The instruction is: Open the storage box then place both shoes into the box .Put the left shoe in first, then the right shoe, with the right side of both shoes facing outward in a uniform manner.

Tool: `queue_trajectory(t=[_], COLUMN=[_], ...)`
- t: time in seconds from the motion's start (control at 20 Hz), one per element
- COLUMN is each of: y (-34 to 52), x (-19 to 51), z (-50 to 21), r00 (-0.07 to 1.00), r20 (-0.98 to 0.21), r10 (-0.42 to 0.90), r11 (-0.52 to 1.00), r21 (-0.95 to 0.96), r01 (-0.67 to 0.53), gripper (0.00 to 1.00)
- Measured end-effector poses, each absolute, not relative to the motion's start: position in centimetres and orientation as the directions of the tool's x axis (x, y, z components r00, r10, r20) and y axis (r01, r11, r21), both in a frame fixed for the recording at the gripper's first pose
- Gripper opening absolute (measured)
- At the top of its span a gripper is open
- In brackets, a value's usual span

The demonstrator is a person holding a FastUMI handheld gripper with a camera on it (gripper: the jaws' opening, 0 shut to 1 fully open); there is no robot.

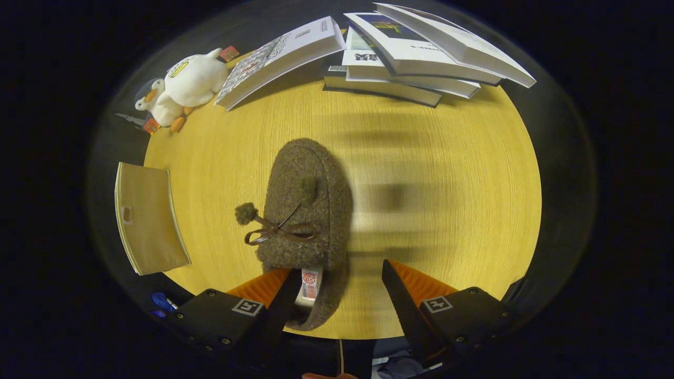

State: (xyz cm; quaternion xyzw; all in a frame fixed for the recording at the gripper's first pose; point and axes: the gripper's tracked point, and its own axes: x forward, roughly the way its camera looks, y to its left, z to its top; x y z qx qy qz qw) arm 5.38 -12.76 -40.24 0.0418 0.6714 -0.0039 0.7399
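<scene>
A round, yellow wood-grain table is seen from above, with dark floor around its rim. At the table's left edge a flat beige fabric storage box is laid, partly overhanging the rim; whether it is open cannot be told. At the far-left edge a white plush duck with orange beak and feet is lying on its side, with small red tags beside it. Next along the far edge, a thick white book is set at an angle, one end propped on a neighbouring stack. That stack of books, fanned out with white covers uppermost, is placed at the far-right edge, and some of it juts past the rim.

Near the middle of the table, towards the near edge, a brown fuzzy shoe is resting on its sole, toe pointing to the far edge, with a brown bow and pompoms on top. Its heel, with a white and red label inside, reaches between the fingers, close against the left finger. The gripper is held above the near edge with its jaws spread apart, and nothing is clamped between them. Soft blurred shadows are cast on the wood right of the shoe.
</scene>
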Motion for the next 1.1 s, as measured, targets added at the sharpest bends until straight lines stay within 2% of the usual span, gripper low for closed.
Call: queue_trajectory(t=[0.15,0.2,0.25,0.3,0.4,0.5,0.7,0.95,1.0,1.1], y=[-11.9,-11.6,-11.2,-11.9,-11.8,-11.8,-10.5,-8.8,-8.2,-7.1], x=[5.9,6.0,5.9,5.9,5.8,5.9,5.9,6.4,6.5,6.5], z=[-41.0,-41.4,-41.9,-42.1,-42.0,-41.8,-40.8,-38.6,-37.9,-36.0], r00=[0.104,0.101,0.098,0.09,0.083,0.095,0.122,0.178,0.187,0.209], r20=[-0.992,-0.992,-0.992,-0.995,-0.996,-0.994,-0.983,-0.97,-0.965,-0.957], r10=[0.066,0.072,0.078,0.034,0.032,0.046,0.136,0.168,0.186,0.201], r11=[0.997,0.997,0.997,0.999,0.999,0.999,0.984,0.983,0.98,0.978], r21=[0.07,0.074,0.079,0.035,0.034,0.048,0.148,0.178,0.196,0.208], r01=[0.031,0.012,0.002,0.008,0.025,0.019,0.096,0.042,0.038,0.012], gripper=[0.88,0.78,0.72,0.49,0.05,0.05,0.05,0.05,0.01,0.0])
